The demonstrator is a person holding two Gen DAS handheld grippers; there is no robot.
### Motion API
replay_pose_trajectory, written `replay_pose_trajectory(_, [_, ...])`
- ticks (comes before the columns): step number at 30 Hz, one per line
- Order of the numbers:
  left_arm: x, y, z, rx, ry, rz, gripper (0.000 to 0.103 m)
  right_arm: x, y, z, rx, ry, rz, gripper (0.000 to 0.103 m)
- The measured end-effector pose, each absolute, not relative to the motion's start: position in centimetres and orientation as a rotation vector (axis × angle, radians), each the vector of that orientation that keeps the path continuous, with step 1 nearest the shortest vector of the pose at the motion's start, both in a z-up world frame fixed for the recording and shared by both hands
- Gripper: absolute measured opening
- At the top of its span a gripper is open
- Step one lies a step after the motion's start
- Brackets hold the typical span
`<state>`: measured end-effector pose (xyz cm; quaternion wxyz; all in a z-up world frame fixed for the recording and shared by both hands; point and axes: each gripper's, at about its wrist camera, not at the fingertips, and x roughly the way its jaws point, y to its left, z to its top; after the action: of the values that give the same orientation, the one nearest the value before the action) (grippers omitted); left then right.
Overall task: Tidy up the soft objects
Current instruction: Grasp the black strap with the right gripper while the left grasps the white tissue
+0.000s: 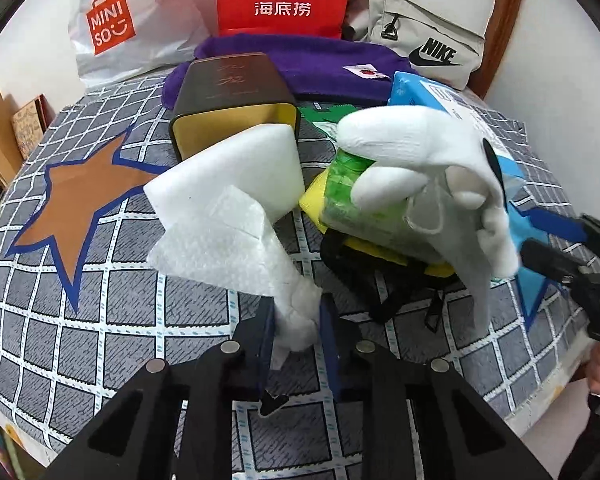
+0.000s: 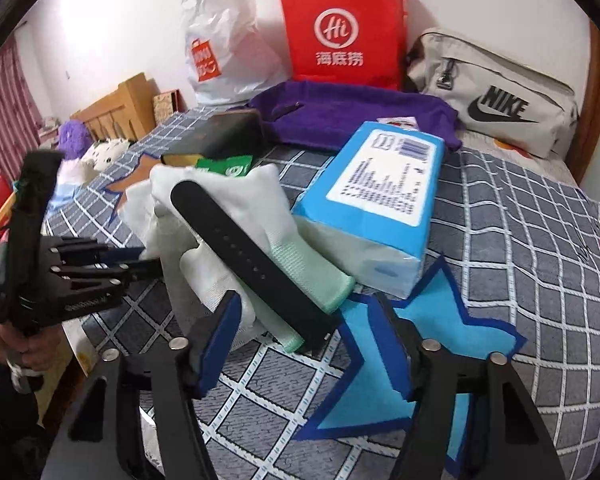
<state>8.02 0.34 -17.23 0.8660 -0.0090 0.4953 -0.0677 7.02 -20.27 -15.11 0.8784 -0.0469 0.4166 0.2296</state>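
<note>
left gripper point(image 1: 296, 316) has its jaws clamped on a bunched white tissue point(image 1: 220, 236), held above the bed point(image 1: 100, 320) right in front of a white foam block point(image 1: 236, 160) and a dark tin point(image 1: 232, 92). right gripper point(image 2: 312, 332) jaws are partway open around a white glove point(image 2: 228, 216) and black strap point(image 2: 252, 264), not pinching. blue tissue pack point(image 2: 380, 196) sits just right of the glove

We see a bed point(image 2: 520, 240) covered by a grey checked sheet. Behind it stands a plain white wall point(image 2: 120, 20). A wooden headboard point(image 2: 596, 92) borders the right side. At left we note a wooden cabinet point(image 2: 128, 100) and red striped curtains point(image 2: 4, 120). Lighting is even.
</note>
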Motion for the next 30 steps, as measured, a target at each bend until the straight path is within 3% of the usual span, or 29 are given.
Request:
replay_pose_trajectory(10, [8.2,1.4,-17.3,-0.077,1.051,-0.159,0.021,8.3,-17.8,-16.6,-0.217,0.893,0.52,0.053])
replay_pose_trajectory(13, [8.3,1.7,-17.4,-0.091,1.055,-0.172,0.021,8.2,-17.5,-16.1,-0.235,0.881,0.536,0.016])
replay_pose_trajectory(14, [8.2,1.8,-17.3,-0.095,1.054,-0.173,0.021,8.1,-17.6,-15.7,-0.222,0.874,0.534,0.01])
replay_pose_trajectory(20, [8.1,2.2,-17.3,-0.104,1.053,-0.175,0.021,7.2,-19.2,-14.5,-0.152,0.863,0.533,0.003])
replay_pose_trajectory(30, [7.2,2.8,-16.1,-0.116,1.003,-0.149,0.02,5.7,-23.2,-14.3,-0.031,0.881,0.437,0.003])
